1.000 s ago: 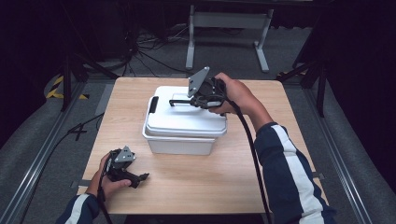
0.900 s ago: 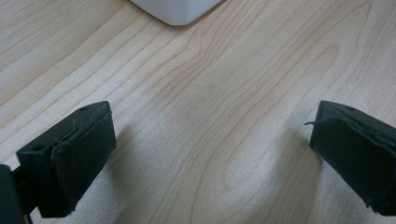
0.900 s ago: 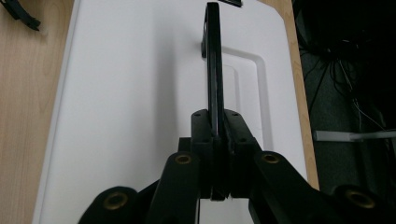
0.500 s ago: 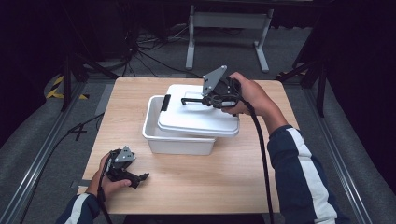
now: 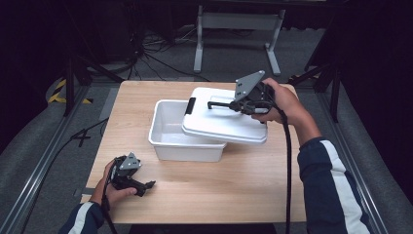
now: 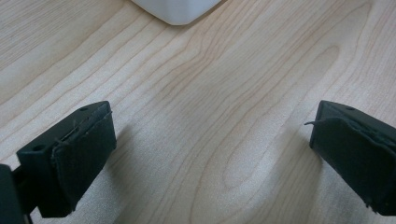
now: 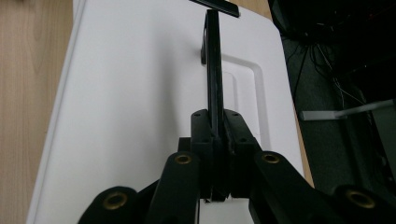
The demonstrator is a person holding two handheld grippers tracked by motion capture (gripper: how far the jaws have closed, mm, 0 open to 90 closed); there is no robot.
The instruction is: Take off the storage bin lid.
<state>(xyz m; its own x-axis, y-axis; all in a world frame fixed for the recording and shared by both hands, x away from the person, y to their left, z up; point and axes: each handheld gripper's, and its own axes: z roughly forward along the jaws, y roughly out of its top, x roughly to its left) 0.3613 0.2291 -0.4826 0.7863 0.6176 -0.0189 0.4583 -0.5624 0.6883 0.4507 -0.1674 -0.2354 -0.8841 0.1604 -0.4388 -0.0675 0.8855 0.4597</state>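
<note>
Lid (image 5: pixel 219 124) hangs tilted over the white bin (image 5: pixel 182 139), lifted by its thin black handle (image 7: pixel 213 65), which the right gripper (image 5: pixel 246 102) has clamped tight between its jaws. It is offset toward the right side of the bin, its lower edge lying across the bin's right part, so the bin's left half gapes open and its pale inside shows. The bin itself sits about midway on the wooden table (image 5: pixel 234 190). Well apart from the bin, near the table's front left corner, the left gripper (image 5: pixel 129 178) rests low over the bare wood in the person's hand, jaws spread wide with nothing between them; in the left gripper view a corner of the bin shows ahead of those jaws.
</note>
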